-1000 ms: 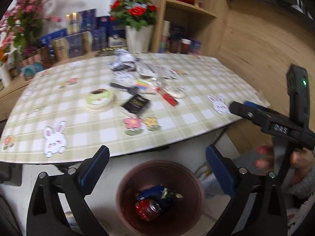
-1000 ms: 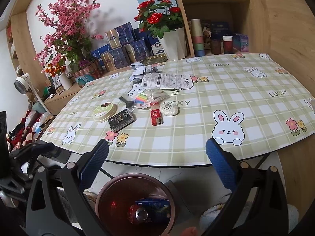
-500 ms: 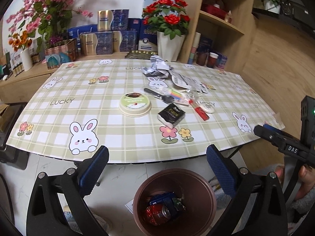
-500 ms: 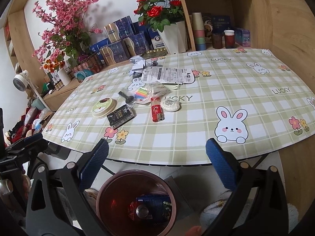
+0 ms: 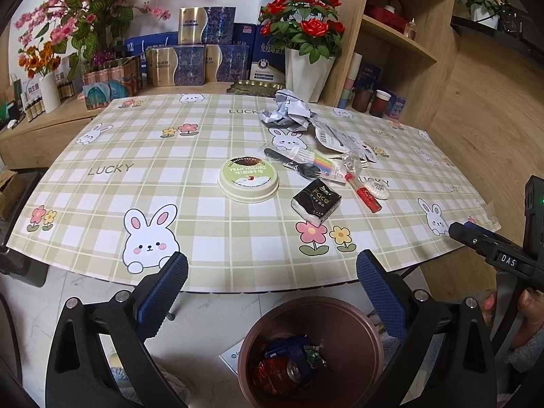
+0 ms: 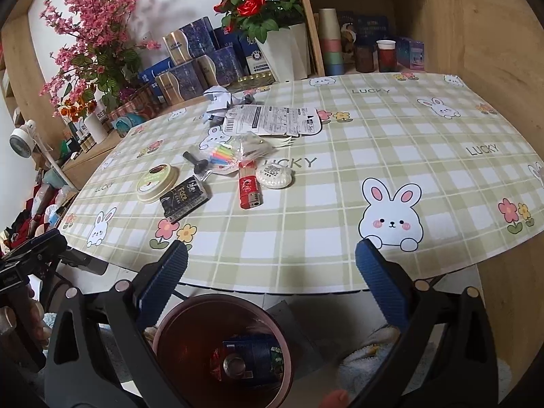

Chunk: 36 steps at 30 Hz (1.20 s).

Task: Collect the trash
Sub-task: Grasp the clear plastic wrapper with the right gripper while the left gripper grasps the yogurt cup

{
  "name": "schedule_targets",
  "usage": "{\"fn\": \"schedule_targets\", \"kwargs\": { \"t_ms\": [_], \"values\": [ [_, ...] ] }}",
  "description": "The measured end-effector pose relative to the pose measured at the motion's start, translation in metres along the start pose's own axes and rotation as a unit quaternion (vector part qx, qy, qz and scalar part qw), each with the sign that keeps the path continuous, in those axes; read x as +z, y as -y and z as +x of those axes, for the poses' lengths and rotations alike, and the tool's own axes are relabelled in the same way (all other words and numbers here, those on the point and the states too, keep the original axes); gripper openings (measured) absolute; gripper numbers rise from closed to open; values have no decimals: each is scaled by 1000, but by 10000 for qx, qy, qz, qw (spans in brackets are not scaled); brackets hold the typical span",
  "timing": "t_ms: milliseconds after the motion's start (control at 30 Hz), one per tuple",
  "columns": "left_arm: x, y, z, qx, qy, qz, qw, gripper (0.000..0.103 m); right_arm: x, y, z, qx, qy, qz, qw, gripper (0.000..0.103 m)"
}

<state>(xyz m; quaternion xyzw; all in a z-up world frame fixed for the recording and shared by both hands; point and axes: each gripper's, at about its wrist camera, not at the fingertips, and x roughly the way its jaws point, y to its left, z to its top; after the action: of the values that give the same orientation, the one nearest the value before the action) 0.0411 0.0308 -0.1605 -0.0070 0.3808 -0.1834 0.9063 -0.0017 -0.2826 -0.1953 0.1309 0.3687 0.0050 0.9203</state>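
Note:
A brown trash bin [image 5: 367, 326] stands on the floor below the table's front edge, holding a red can [image 5: 275, 372] and dark wrappers; it also shows in the right wrist view [image 6: 170, 333]. On the checked tablecloth lie a yogurt lid [image 5: 248, 178], a black tissue pack [image 5: 316, 200], a red lighter [image 5: 367, 197], a black fork [image 5: 289, 161], crumpled paper [image 5: 289, 112] and a printed wrapper [image 6: 272, 120]. My left gripper [image 5: 272, 272] is open and empty, over the table edge above the bin. My right gripper [image 6: 272, 261] is open and empty in the same spot.
A white vase of red roses [image 5: 306, 71], blue and gold boxes [image 5: 190, 64] and pink blossoms [image 5: 78, 10] line the back. A wooden shelf unit [image 5: 397, 40] with cups stands at the back right. The right gripper shows in the left view [image 5: 493, 251].
The left gripper has lifted and tilted up from the bin, so the whole table top shows. The right gripper has risen slightly. Both stay open and empty.

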Motion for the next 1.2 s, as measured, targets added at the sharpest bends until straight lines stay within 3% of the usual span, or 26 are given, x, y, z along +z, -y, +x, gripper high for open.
{"fn": "schedule_targets", "kwargs": {
  "t_ms": [567,867,1100,1200],
  "values": [
    [22,-12,53,-79,-221,-16,9997,97,13,11,48,-76,-347,-90,9993,97],
    [44,-23,86,-58,-306,-80,9995,97,48,12,79,-137,-491,-159,9986,97],
    [55,-26,108,-138,-371,-98,9992,97,77,-17,111,-335,-416,-798,9954,97],
    [60,-27,116,-149,-390,-110,9991,97,92,-26,131,-159,-418,-704,9965,95]
  ]
}}
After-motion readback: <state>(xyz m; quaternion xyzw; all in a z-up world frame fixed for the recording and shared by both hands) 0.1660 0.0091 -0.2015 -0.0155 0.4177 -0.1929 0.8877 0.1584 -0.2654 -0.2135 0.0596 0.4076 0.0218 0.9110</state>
